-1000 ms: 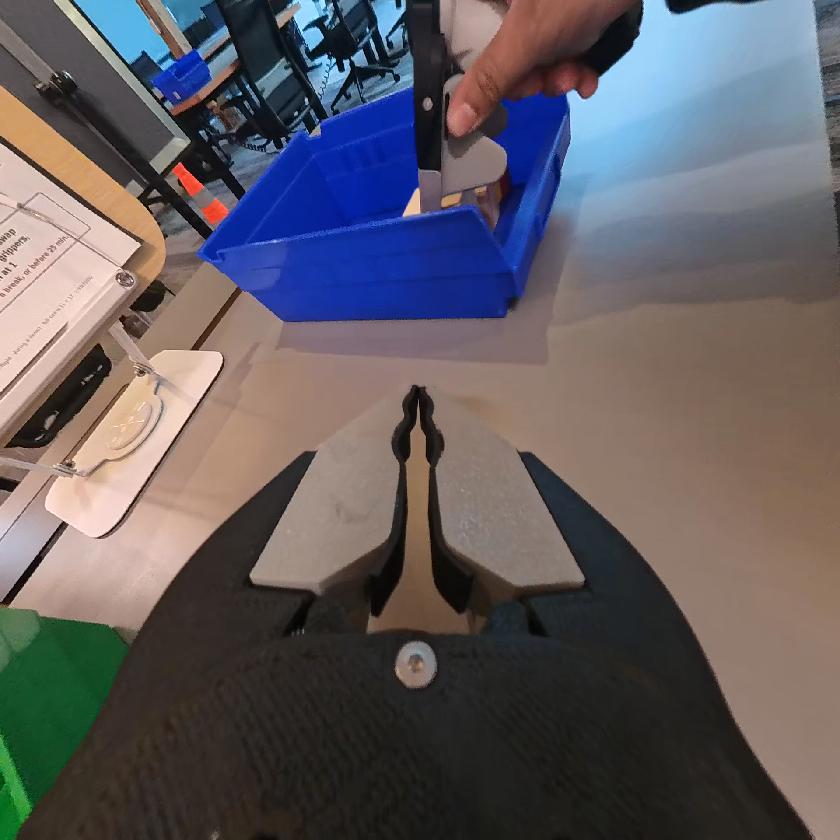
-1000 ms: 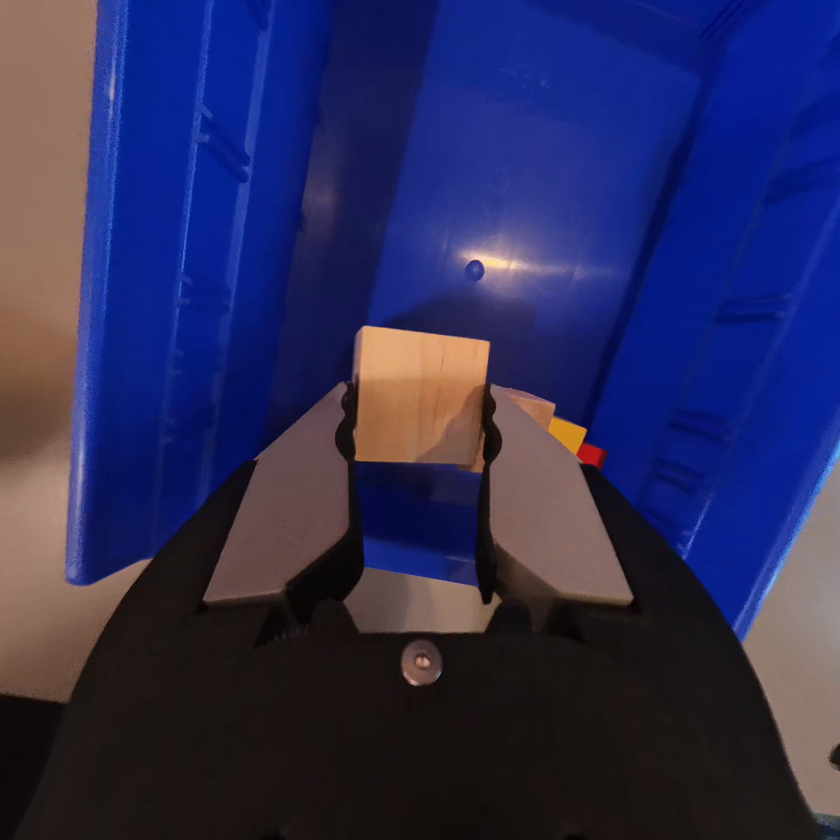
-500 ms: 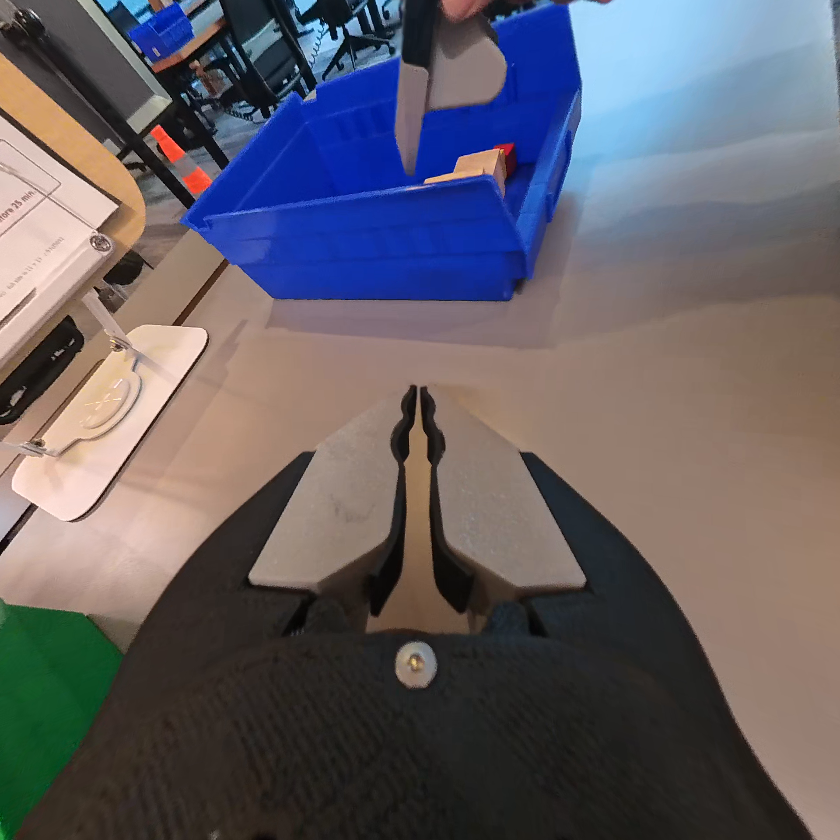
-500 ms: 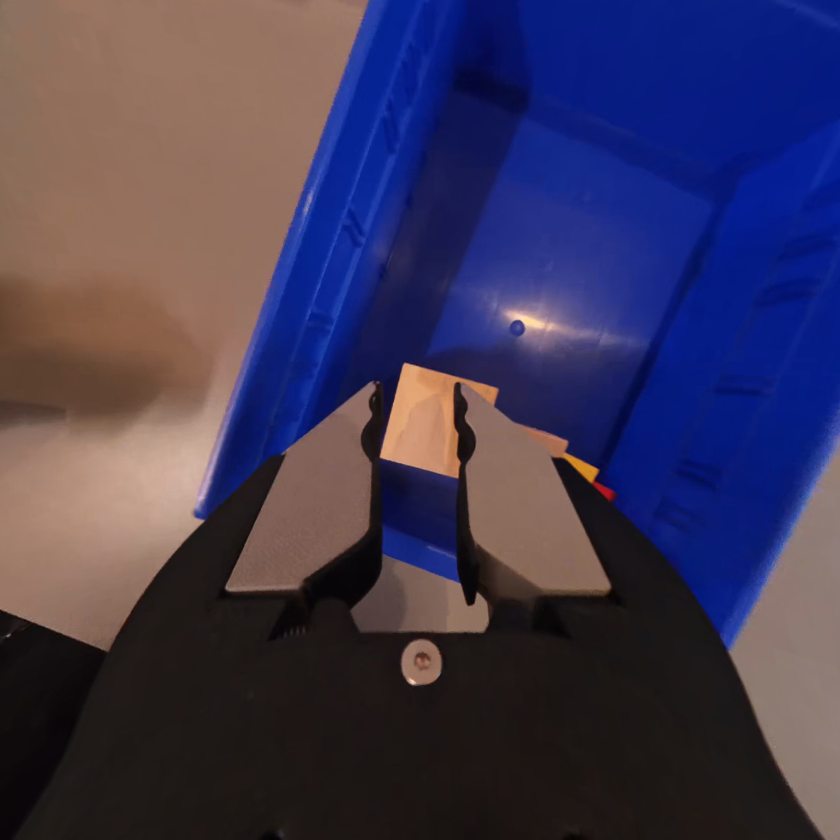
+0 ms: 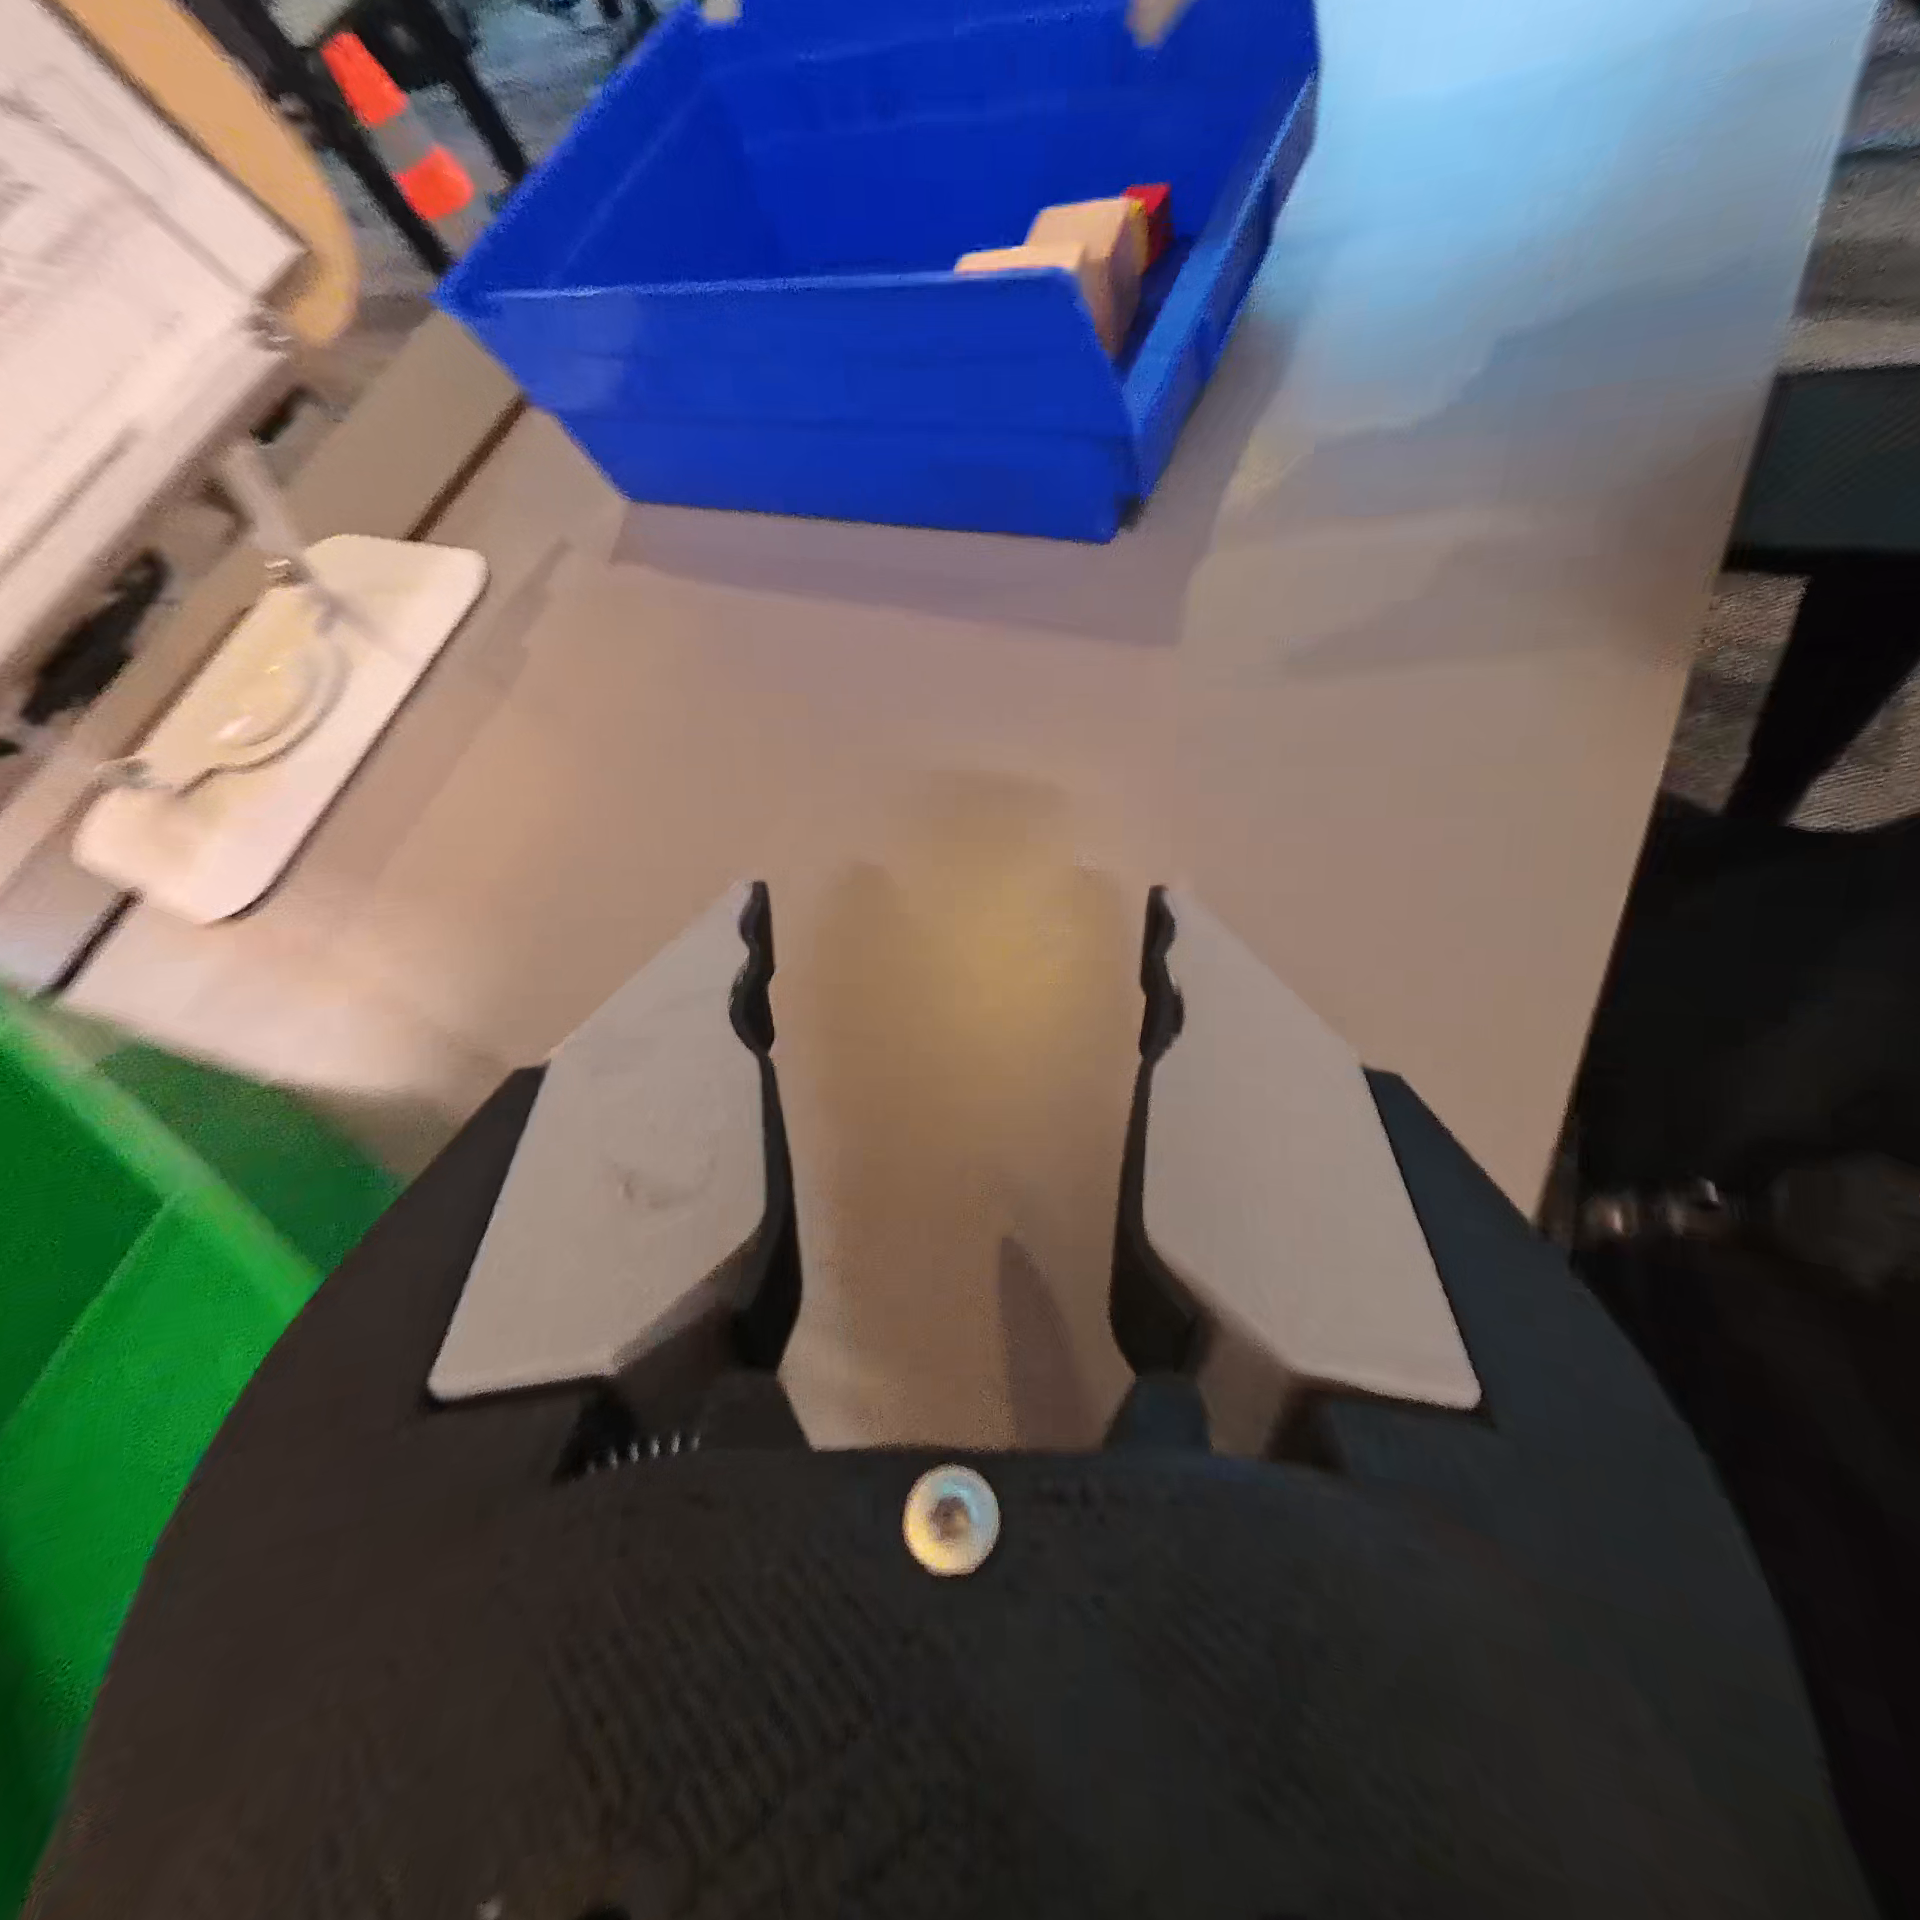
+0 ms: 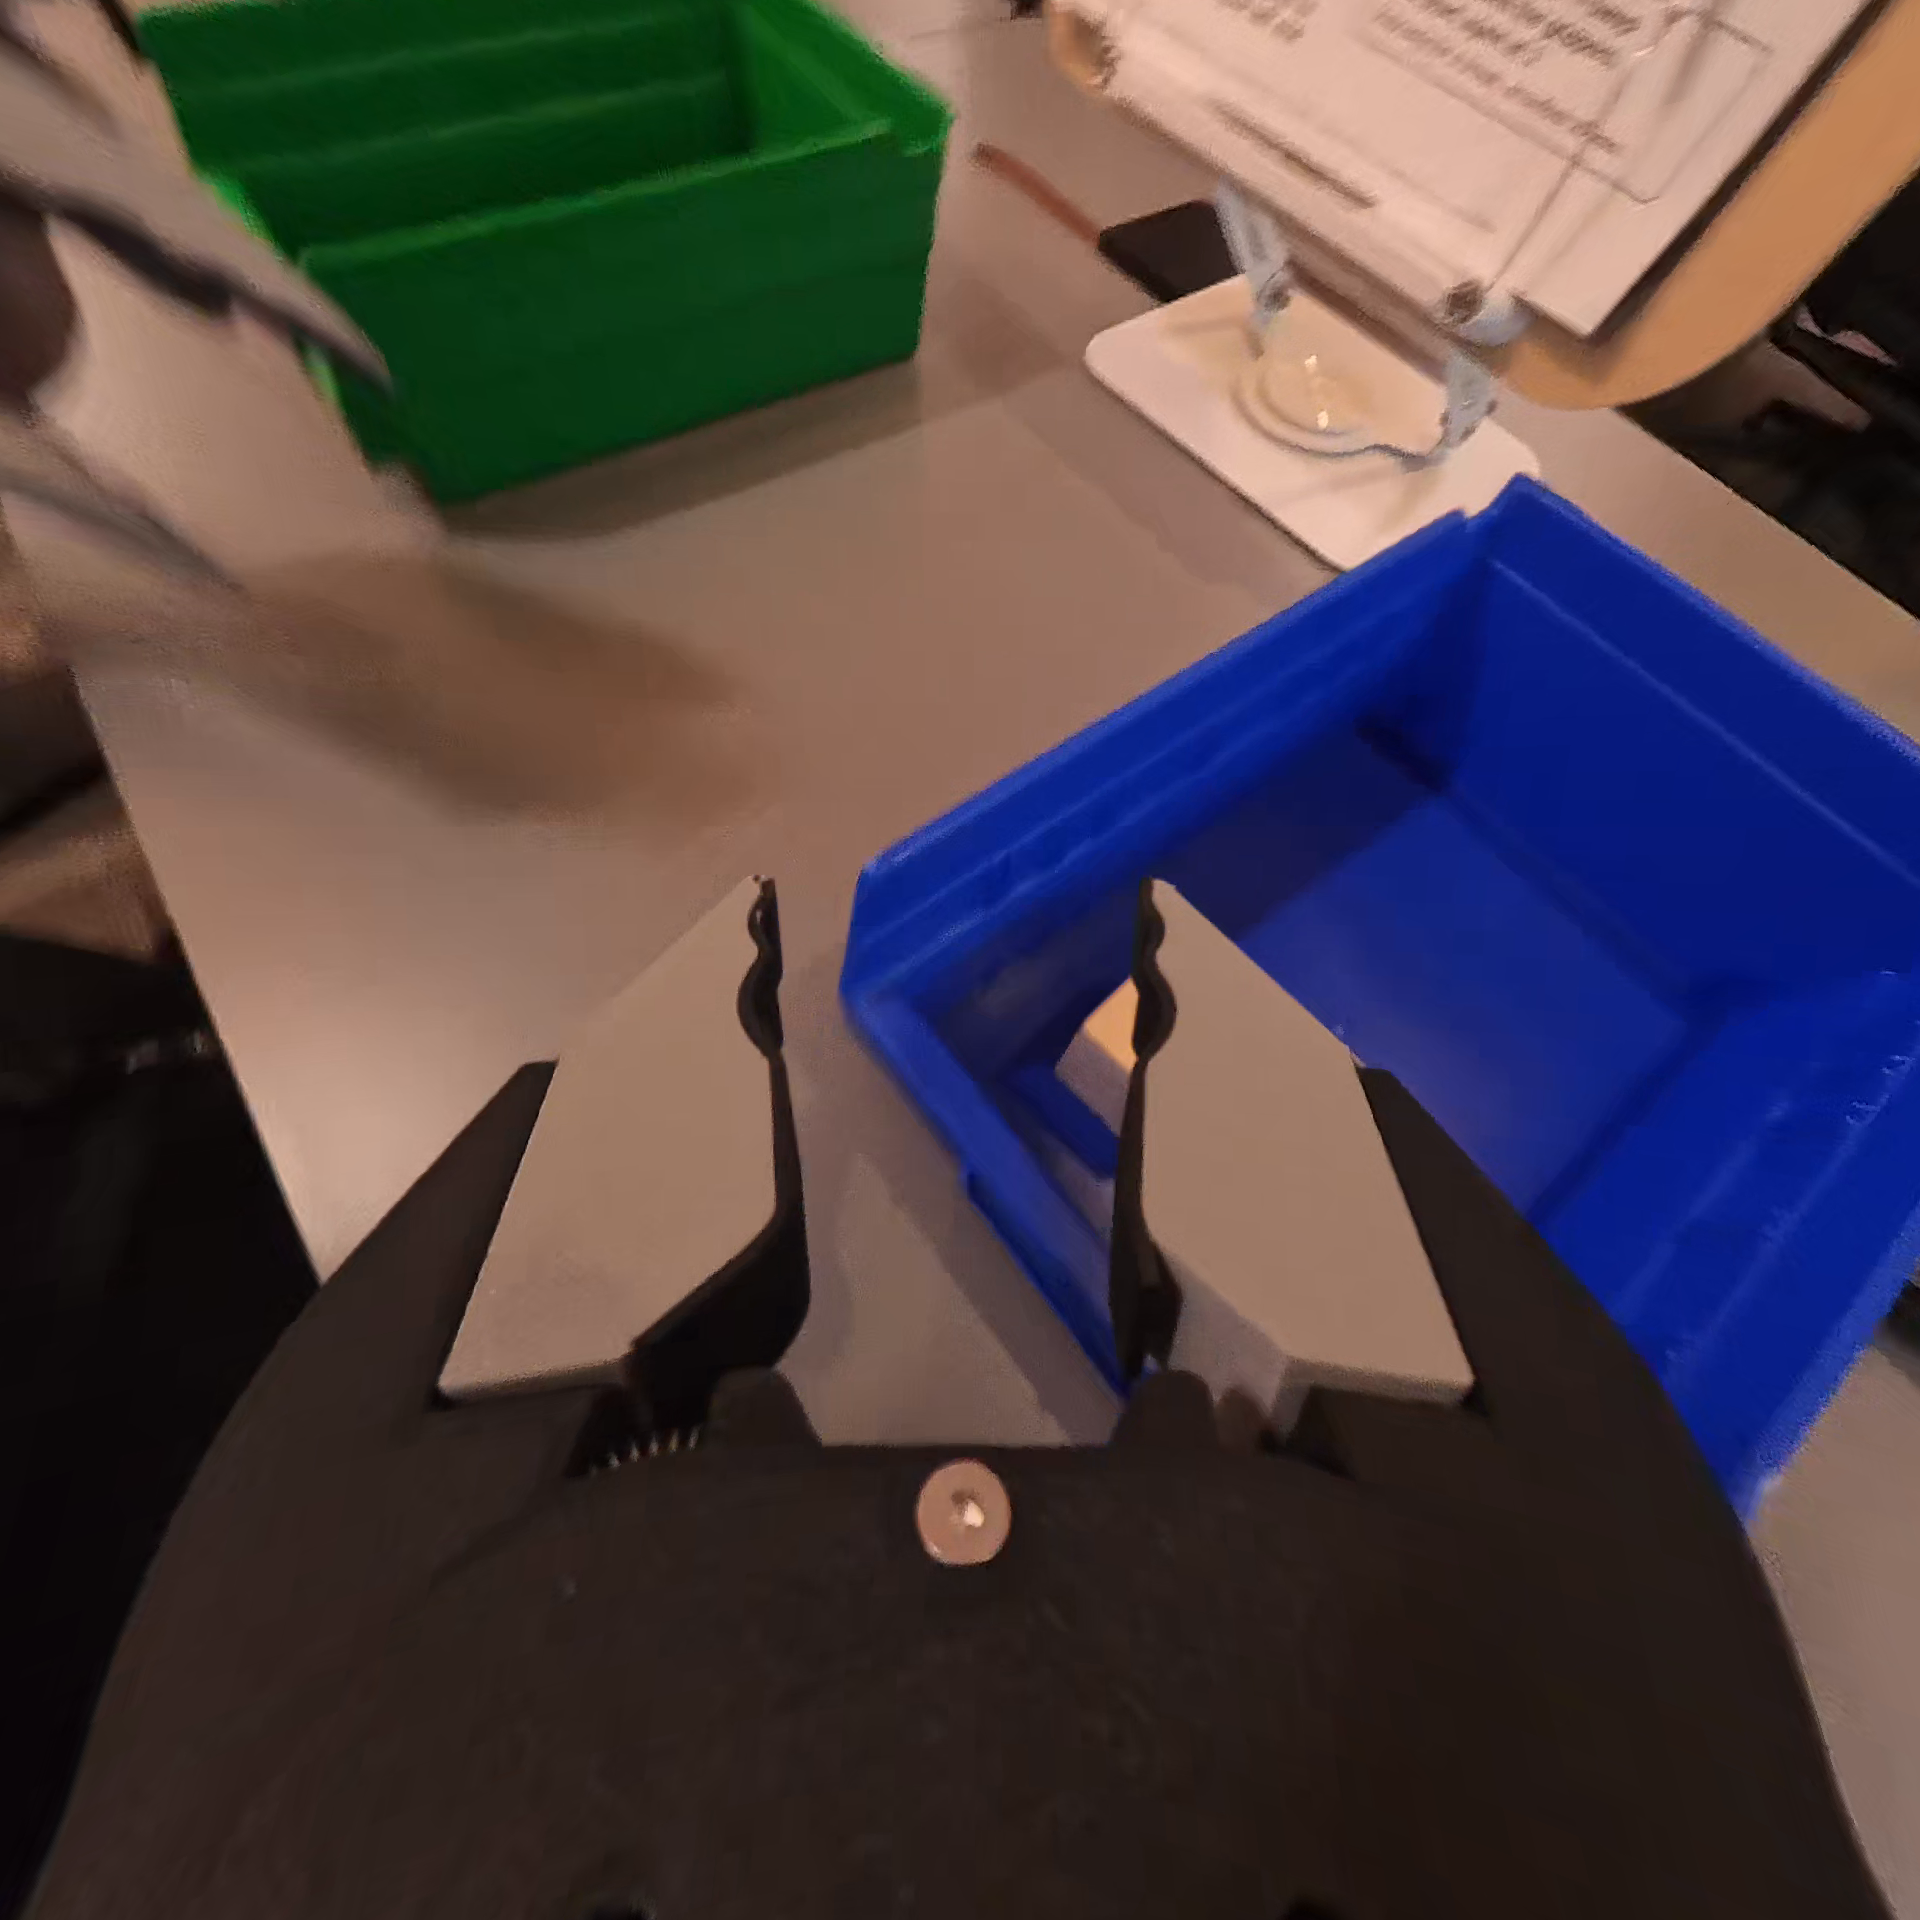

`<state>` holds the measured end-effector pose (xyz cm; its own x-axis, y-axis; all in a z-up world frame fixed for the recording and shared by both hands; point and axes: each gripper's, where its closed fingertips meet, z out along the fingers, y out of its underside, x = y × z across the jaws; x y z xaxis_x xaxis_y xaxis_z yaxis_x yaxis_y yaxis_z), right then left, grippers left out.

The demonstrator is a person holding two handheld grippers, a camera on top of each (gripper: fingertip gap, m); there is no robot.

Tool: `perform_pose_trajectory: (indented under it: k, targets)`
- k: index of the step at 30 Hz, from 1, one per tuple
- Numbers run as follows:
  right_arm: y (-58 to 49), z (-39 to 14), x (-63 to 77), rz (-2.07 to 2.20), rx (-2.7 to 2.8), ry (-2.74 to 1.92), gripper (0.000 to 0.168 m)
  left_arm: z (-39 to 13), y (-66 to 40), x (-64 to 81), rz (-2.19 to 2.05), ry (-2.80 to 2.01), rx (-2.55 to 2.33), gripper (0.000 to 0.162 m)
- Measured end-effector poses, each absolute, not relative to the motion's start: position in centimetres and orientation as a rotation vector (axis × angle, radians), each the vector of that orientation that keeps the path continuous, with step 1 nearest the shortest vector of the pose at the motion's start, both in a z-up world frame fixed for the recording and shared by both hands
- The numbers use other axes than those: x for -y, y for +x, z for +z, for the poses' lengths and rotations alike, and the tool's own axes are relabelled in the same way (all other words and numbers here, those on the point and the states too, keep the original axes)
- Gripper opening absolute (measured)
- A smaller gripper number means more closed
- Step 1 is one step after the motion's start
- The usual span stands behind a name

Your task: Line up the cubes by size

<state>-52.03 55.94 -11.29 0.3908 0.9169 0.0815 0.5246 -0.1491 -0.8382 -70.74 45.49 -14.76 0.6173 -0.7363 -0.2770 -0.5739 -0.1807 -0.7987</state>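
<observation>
— Left gripper (image 5: 954, 940)?
— Hanging with jaws spread wide, holding nothing, over bare grey table (image 5: 1299, 727) at lower centre of the left wrist frame.
— Right gripper (image 6: 954, 935)?
— Also gaping wide, empty, hovering above the near corner of the blue bin (image 6: 1039, 1195).
— Cubes?
— Sitting inside the blue bin (image 5: 831, 395), upper centre of the left wrist frame, bunched against its right wall: wooden cubes (image 5: 1081, 244) in front, red cube (image 5: 1148, 203) just behind. Only a sliver of pale wood peeking past a fingertip in the right wrist frame.
— Elsewhere?
— Green bin (image 6: 582, 239) lying upper left, white stand base (image 6: 1320, 436) upper right, both well apart from the cubes.
</observation>
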Motion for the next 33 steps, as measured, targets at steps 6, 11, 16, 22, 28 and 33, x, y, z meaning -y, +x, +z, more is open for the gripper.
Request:
perform_pose_trajectory:
  k: [6, 11, 16, 22, 28, 33]
  targets:
    - [-49.7, -14.4, -52.9, 0.614, 1.293, -1.848, 0.073, -16.3, -85.3, -42.4, 0.106, -2.362, -0.74, 0.121]
    - [-54.3, -12.0, -55.2, 0.711, 0.937, -1.898, 0.088, -16.2, -81.1, -47.7, -0.073, -2.272, -0.491, 0.095]
    - [-56.4, -19.0, -58.2, 0.286, 1.0, -2.251, 0.033, -20.9, -84.6, -51.7, 0.322, -2.298, -0.298, 0.034]
    - [-52.4, -19.5, -57.1, 0.029, 0.929, -2.305, 0.002, -19.7, -86.6, -49.4, 0.238, -2.24, -0.254, 0.003]
    - [-56.2, -19.4, -50.5, 0.188, 1.04, -2.242, 0.001, -14.4, -89.6, -42.8, 0.096, -2.097, -0.151, 0.001]
    - [-65.0, -19.3, -48.5, 0.252, 1.037, -2.18, 0.002, -7.2, -91.4, -41.1, 0.089, -2.014, -0.125, 0.001]
